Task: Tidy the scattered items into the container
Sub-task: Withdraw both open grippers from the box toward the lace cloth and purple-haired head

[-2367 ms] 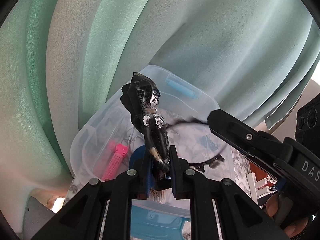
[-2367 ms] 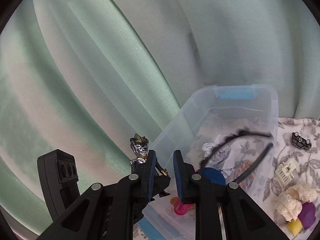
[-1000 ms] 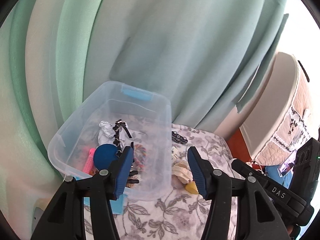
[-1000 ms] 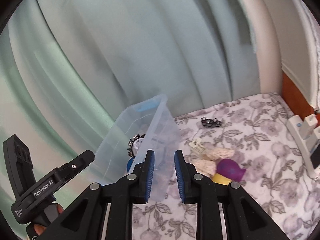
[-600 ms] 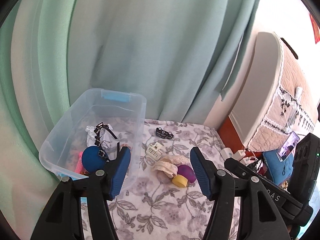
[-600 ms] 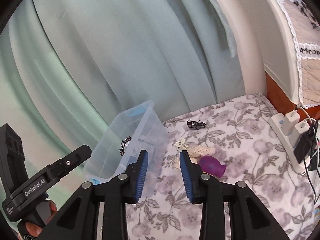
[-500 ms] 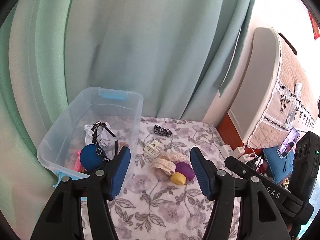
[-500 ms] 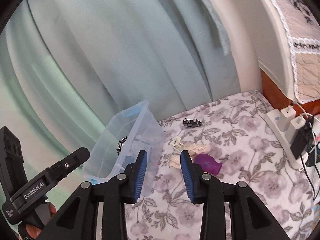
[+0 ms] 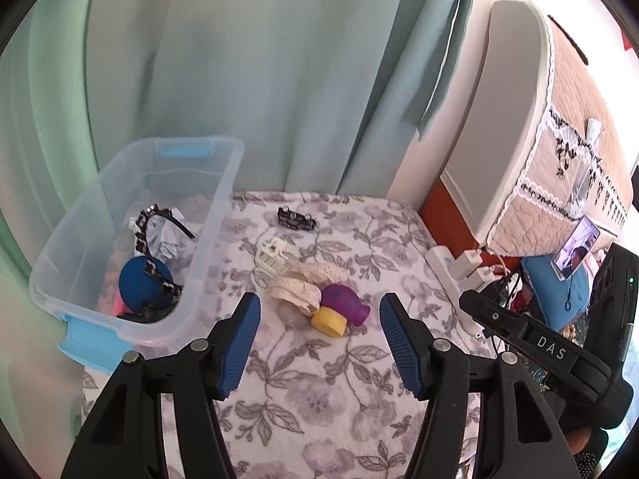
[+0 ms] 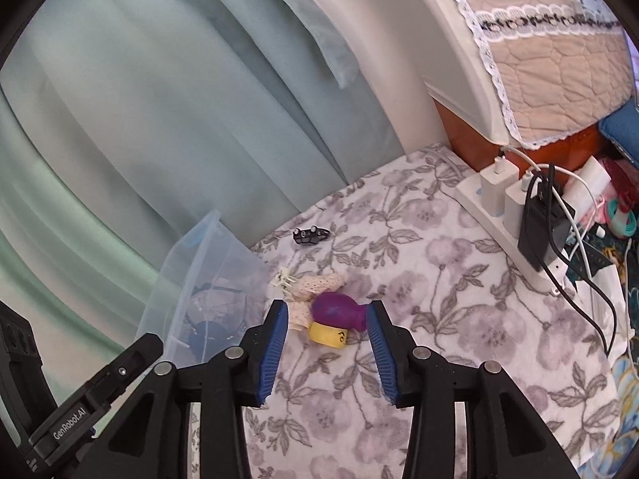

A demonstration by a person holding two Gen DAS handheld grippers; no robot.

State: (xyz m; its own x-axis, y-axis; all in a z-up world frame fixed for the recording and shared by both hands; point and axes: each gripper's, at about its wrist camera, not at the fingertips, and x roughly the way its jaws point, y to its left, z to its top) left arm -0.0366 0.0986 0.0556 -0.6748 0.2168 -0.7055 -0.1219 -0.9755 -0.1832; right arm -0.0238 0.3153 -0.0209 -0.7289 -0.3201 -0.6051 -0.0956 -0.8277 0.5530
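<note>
Both my grippers empty over the flowered bedspread [image 9: 327, 399]

Left gripper [image 9: 319, 339] spread wide; right gripper [image 10: 327, 343] jaws opening, nothing pinched. Clear plastic bin [image 9: 215, 215] holds a blue ball [image 9: 137, 285], black headband [image 9: 159, 215], something pink half-hidden. Purple toy [image 10: 337, 311] sits outside.

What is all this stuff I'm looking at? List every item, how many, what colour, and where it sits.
Clear plastic storage bin with blue latches: one, left side of the bed.
Black beaded headband: one, inside the bin.
Dark blue ball: one, inside the bin.
Crumpled white paper: one, inside the bin.
Small black toy car: one, on the bedspread near the curtain.
White toy crib: one, right of the bin.
Cream lace cloth: bunched, mid-bedspread.
Purple rubber squeeze toy: one, beside the lace.
Yellow cylinder: one, touching the purple toy.
White power strip with chargers: one, right edge.
Grey floral bedspread: under everything.
Pale green curtain: behind.
Left gripper: open, empty.
Right gripper: opening, empty.
</note>
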